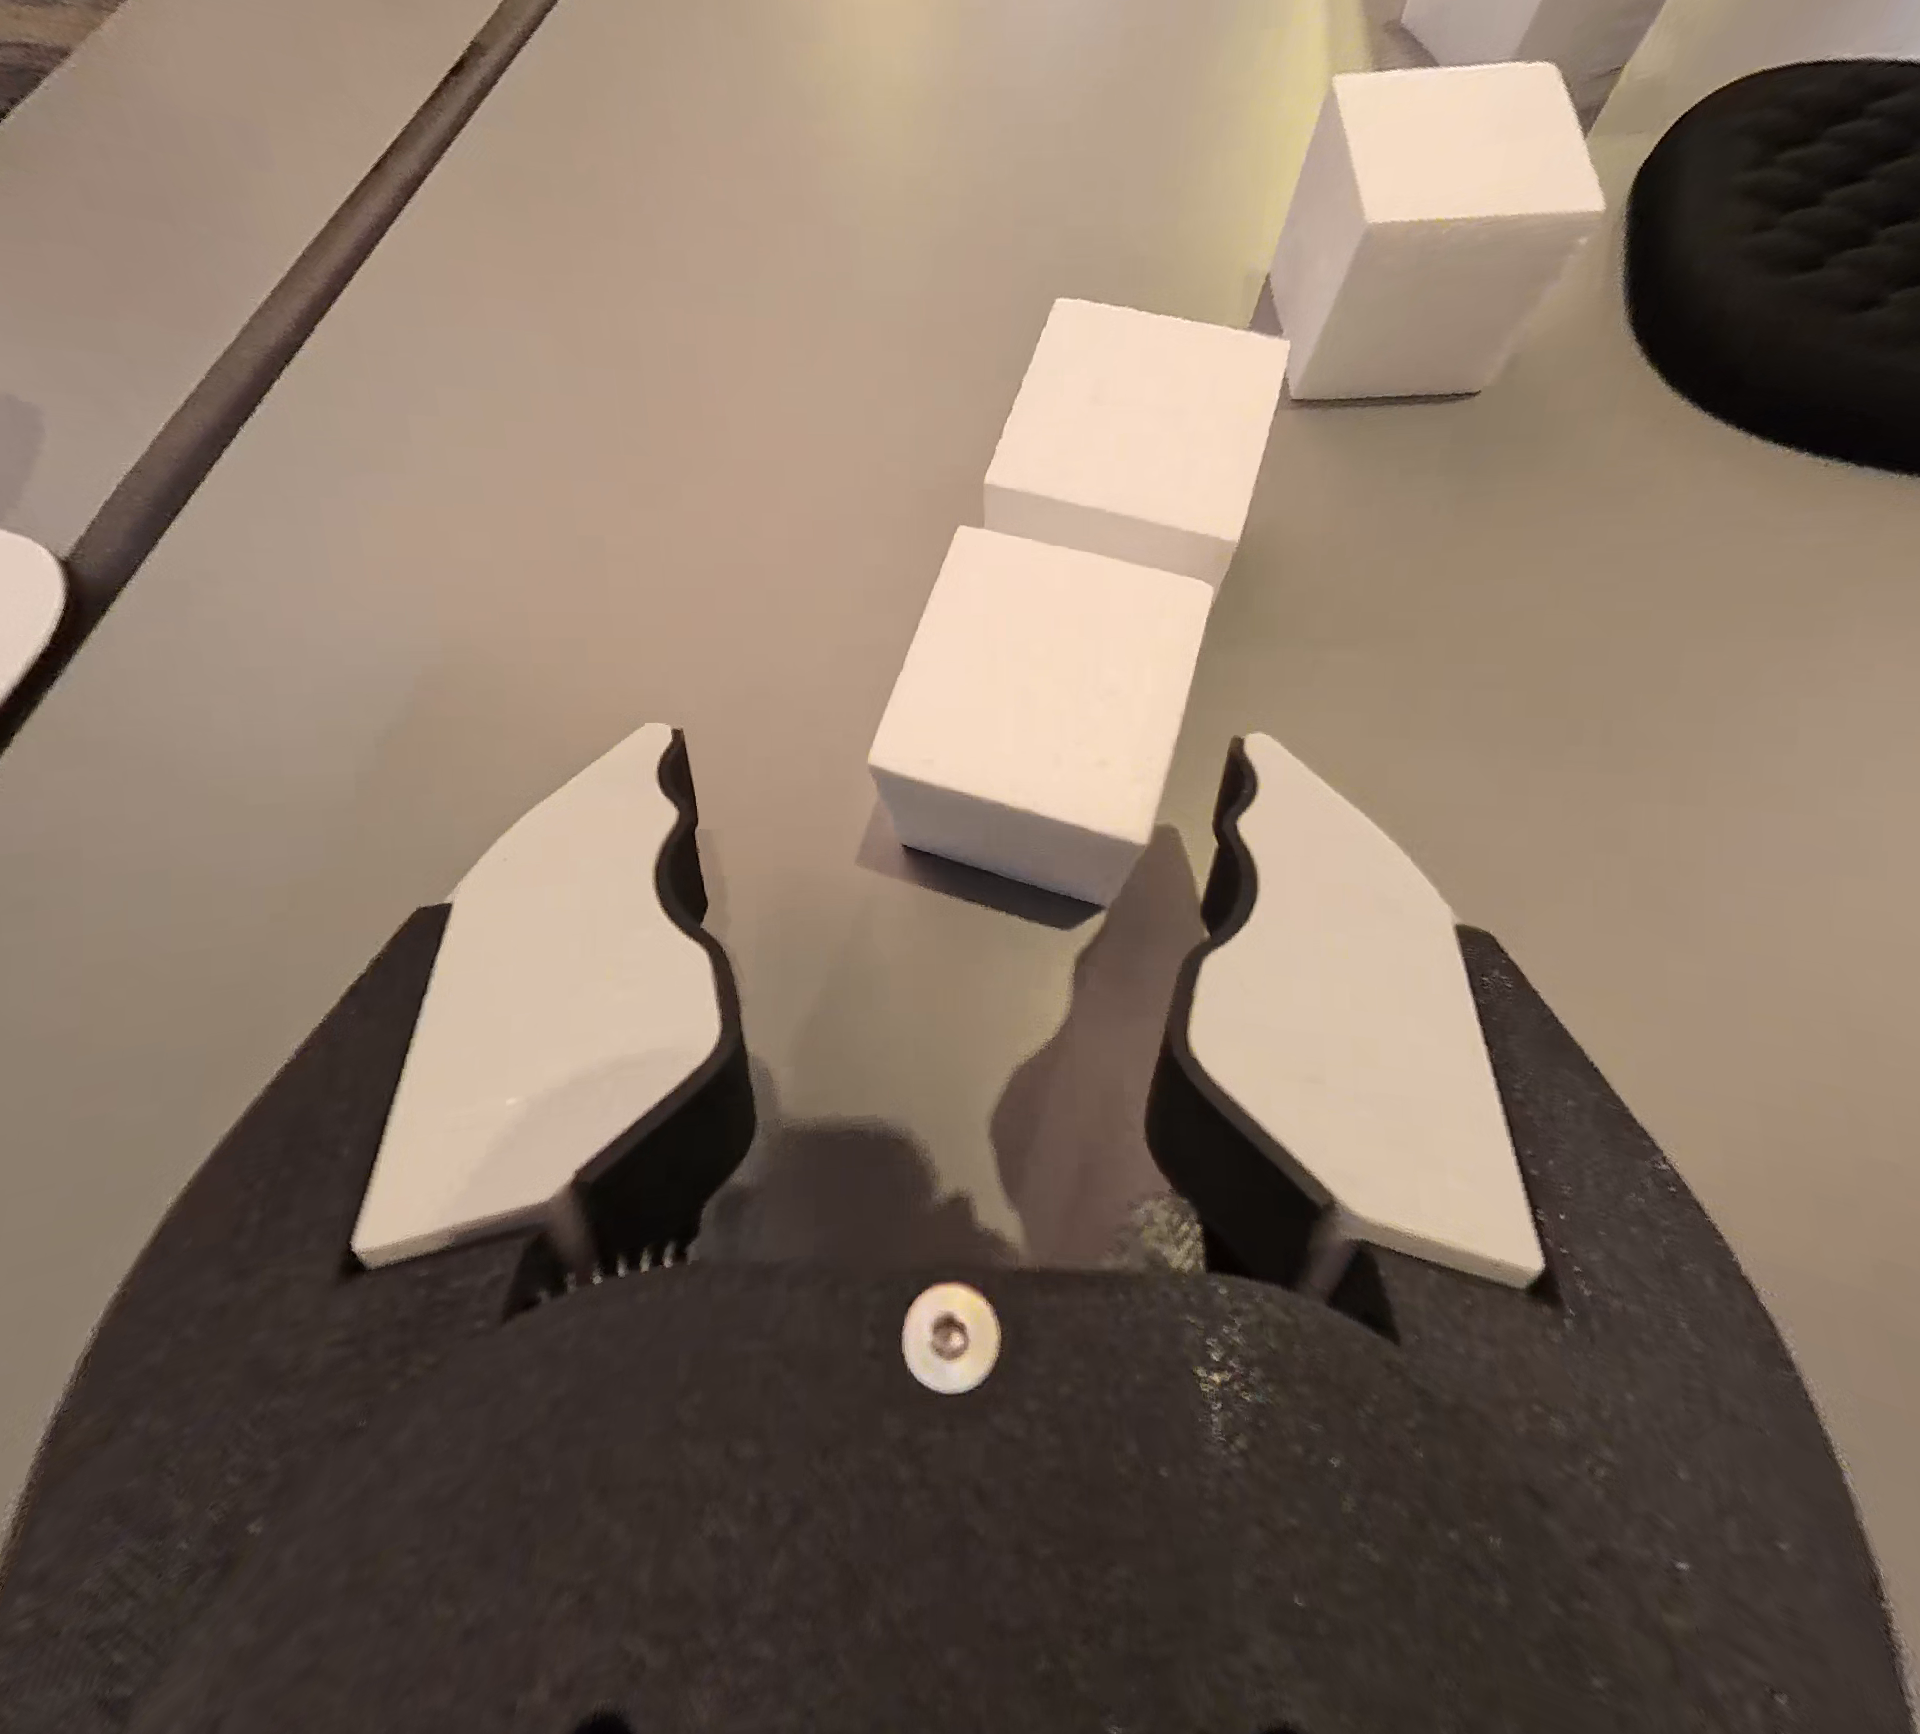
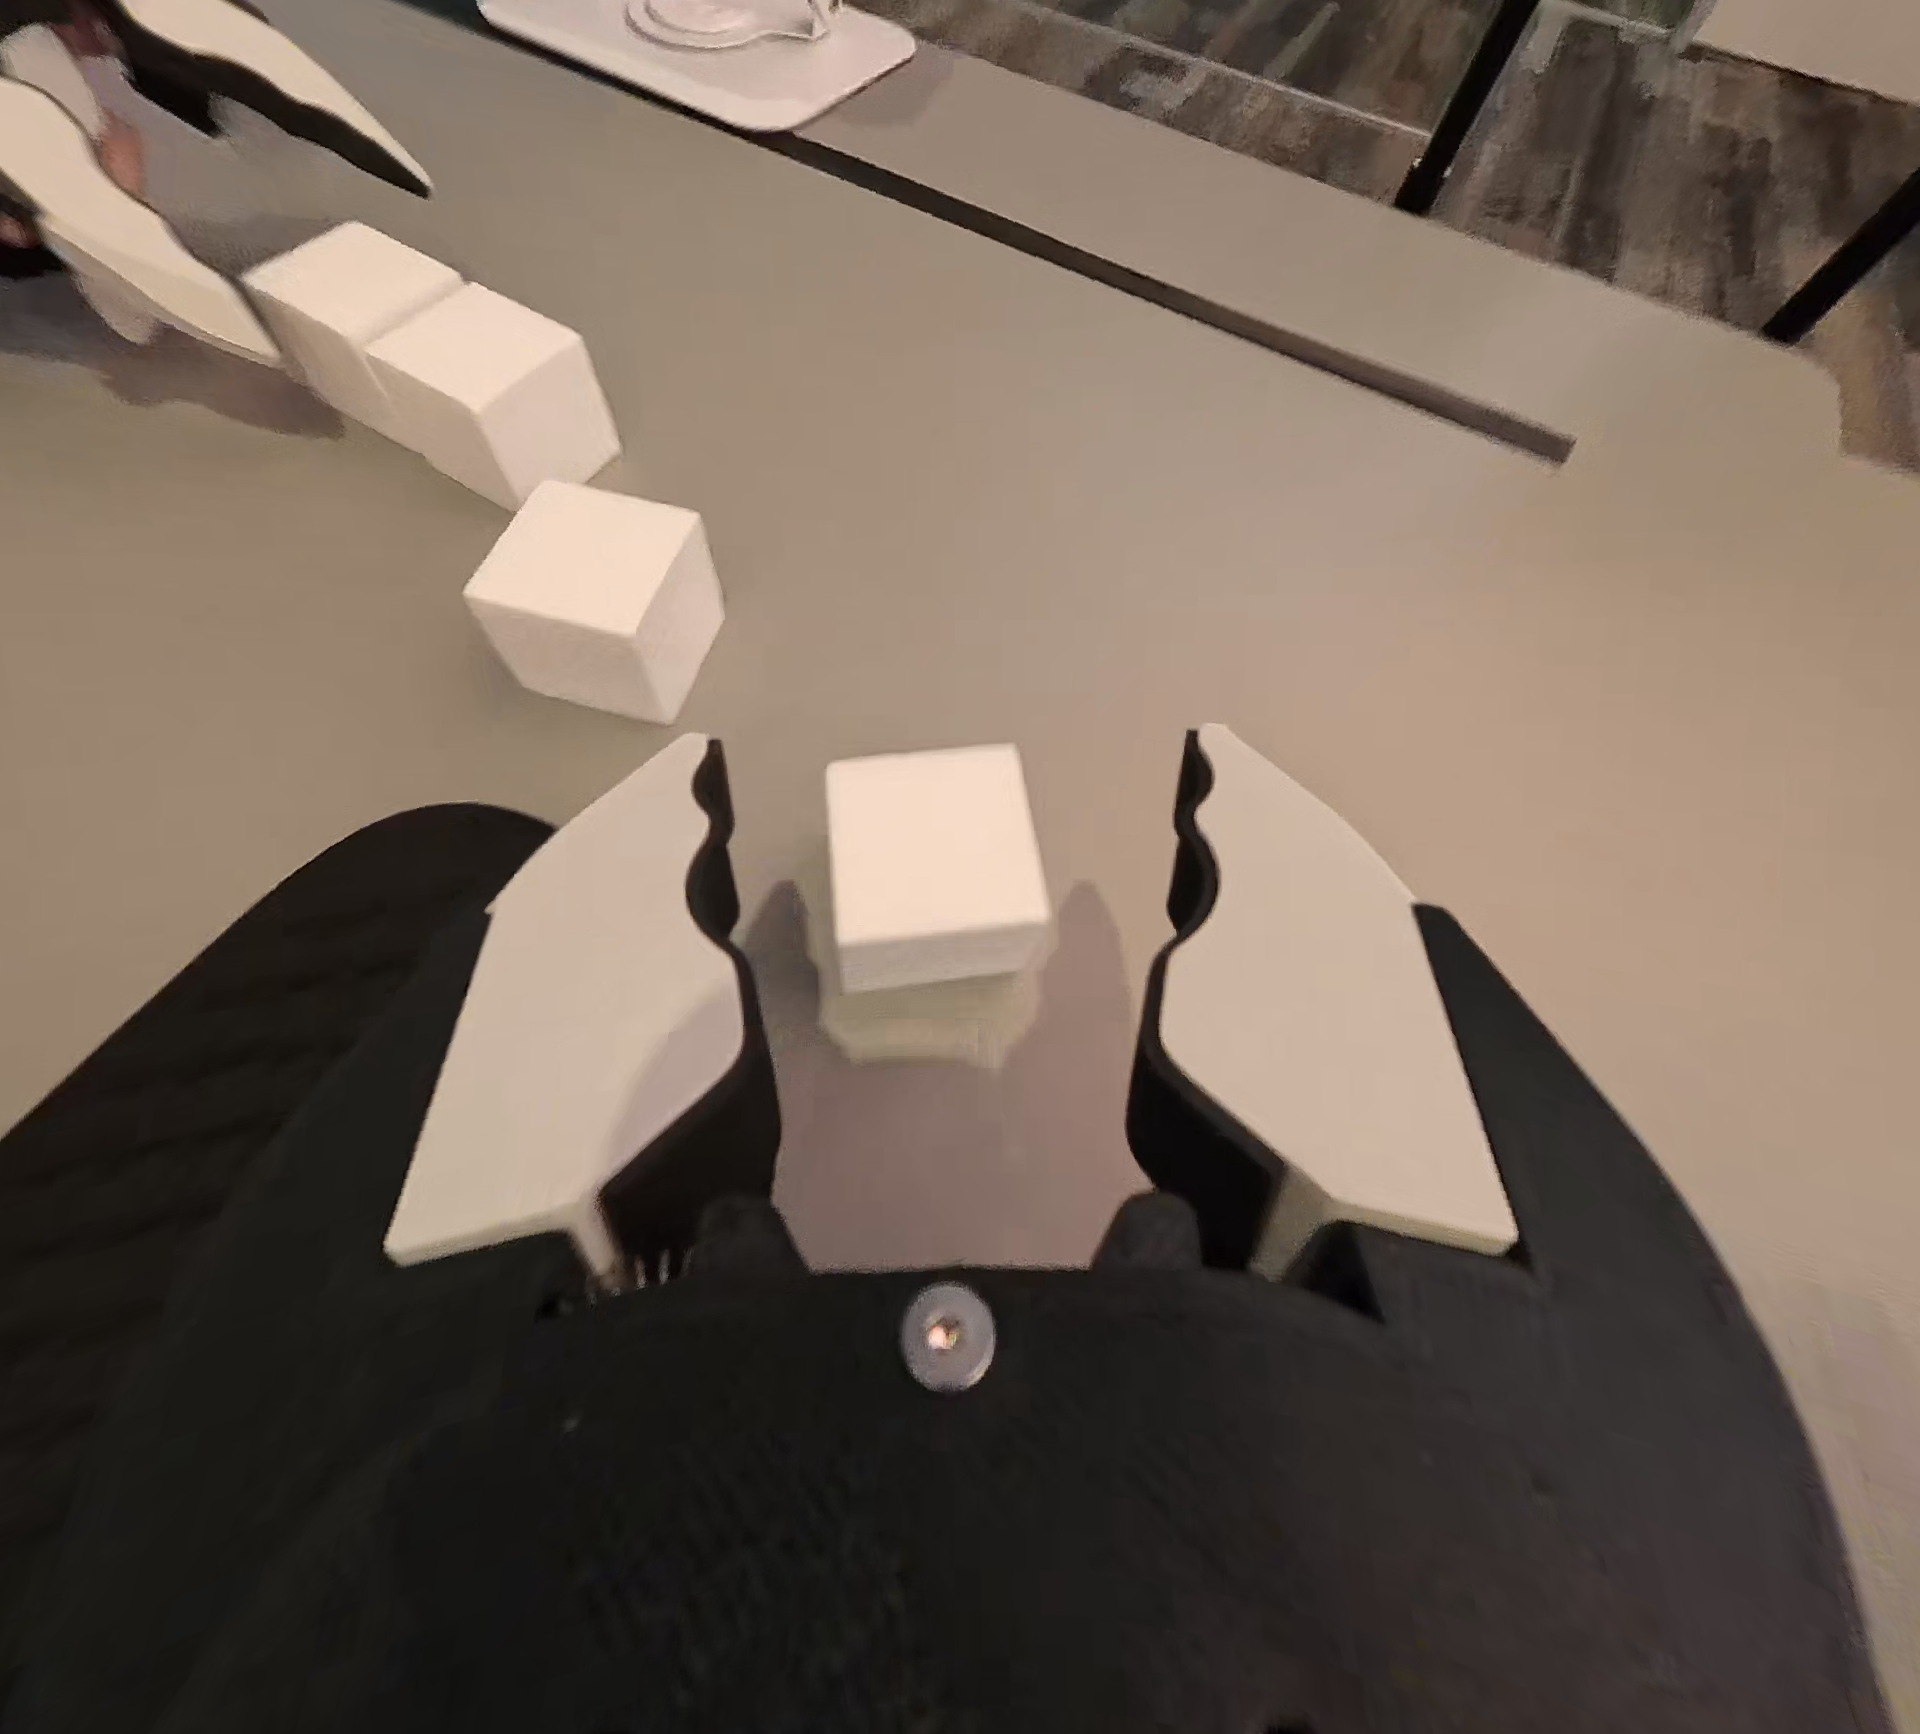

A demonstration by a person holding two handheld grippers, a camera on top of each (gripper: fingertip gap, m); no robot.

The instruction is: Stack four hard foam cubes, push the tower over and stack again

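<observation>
My left claw (image 1: 954,785) spread wide, empty, low over grey table (image 1: 644,458). Nearest cube (image 1: 1039,697) at 1 o'clock of it, just past fingertips; second cube (image 1: 1132,437) touching behind. Third cube (image 1: 1439,230) further at 1 o'clock. My right claw (image 2: 948,785) spread wide; fourth cube (image 2: 930,853) between fingers, untouched.

Two close, downward-tilted wrist views over the table (image 1: 727,334), sharing the cube row (image 2: 488,396).
</observation>
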